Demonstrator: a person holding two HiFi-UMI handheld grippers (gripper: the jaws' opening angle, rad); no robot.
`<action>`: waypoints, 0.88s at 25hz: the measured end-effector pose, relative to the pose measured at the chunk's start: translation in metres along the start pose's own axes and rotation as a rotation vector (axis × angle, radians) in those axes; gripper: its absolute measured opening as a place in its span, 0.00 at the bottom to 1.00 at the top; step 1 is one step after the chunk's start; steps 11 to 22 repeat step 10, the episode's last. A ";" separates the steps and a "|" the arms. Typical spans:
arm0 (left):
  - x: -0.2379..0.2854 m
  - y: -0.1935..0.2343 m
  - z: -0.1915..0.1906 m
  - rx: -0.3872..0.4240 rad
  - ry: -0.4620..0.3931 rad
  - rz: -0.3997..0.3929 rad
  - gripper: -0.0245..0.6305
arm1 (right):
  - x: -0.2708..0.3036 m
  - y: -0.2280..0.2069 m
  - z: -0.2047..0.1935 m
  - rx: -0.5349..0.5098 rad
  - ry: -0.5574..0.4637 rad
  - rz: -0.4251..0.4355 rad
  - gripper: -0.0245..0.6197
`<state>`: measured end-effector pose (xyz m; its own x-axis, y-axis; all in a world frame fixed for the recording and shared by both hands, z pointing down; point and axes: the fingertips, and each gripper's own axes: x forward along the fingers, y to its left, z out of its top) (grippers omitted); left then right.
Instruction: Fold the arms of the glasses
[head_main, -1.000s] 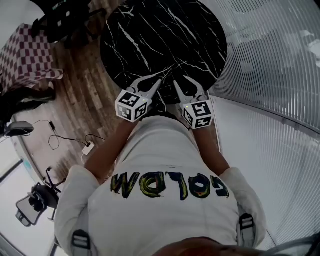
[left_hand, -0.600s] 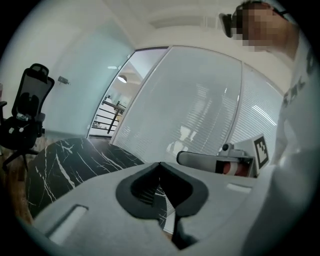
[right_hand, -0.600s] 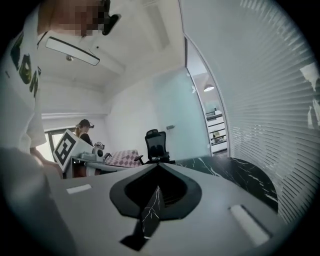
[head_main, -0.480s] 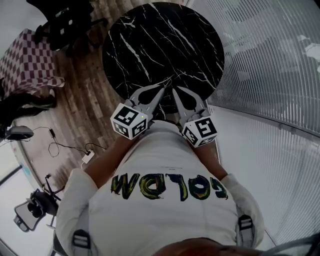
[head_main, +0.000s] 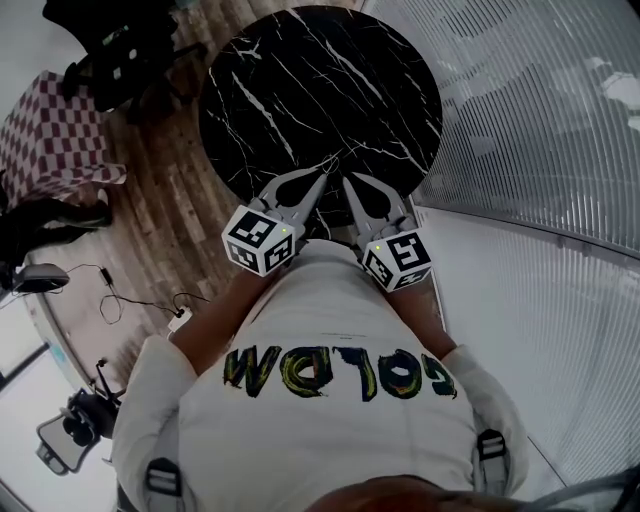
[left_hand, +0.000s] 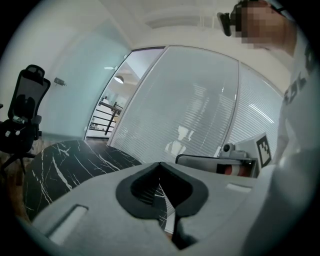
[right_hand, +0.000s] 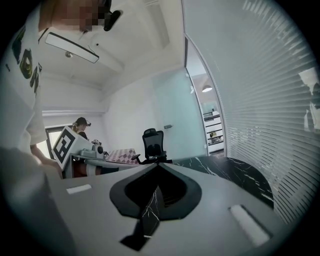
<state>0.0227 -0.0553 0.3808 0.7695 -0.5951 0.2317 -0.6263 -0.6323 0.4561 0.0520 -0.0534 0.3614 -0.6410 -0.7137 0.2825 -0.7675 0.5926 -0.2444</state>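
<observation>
No glasses show in any view. The round black marble table (head_main: 300, 80) in front of me looks bare. My left gripper (head_main: 325, 172) is held close to the chest at the table's near edge, its jaws meeting at the tips with nothing between them; in the left gripper view, the left gripper (left_hand: 160, 163) is likewise shut and empty. My right gripper (head_main: 347, 178) hangs just beside it, tips nearly touching the left one's, also shut on nothing. From its own camera, the right gripper (right_hand: 157, 164) points level across the table.
A black office chair (head_main: 120, 50) and a checkered seat (head_main: 50, 120) stand on the wood floor to the left. Cables (head_main: 140, 290) trail on the floor. A glass wall with blinds (head_main: 540, 120) curves round the table's right side.
Both grippers have risen and drawn in toward the chest. The right gripper's jaws, apart a second ago, have closed with nothing in them.
</observation>
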 end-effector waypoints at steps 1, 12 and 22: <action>0.000 -0.001 0.001 0.005 -0.001 -0.002 0.04 | -0.001 0.001 0.000 0.001 -0.001 -0.001 0.04; -0.004 -0.005 -0.004 0.019 0.009 -0.005 0.04 | 0.001 0.007 -0.008 -0.001 0.009 0.005 0.04; -0.004 -0.005 -0.004 0.019 0.009 -0.005 0.04 | 0.001 0.007 -0.008 -0.001 0.009 0.005 0.04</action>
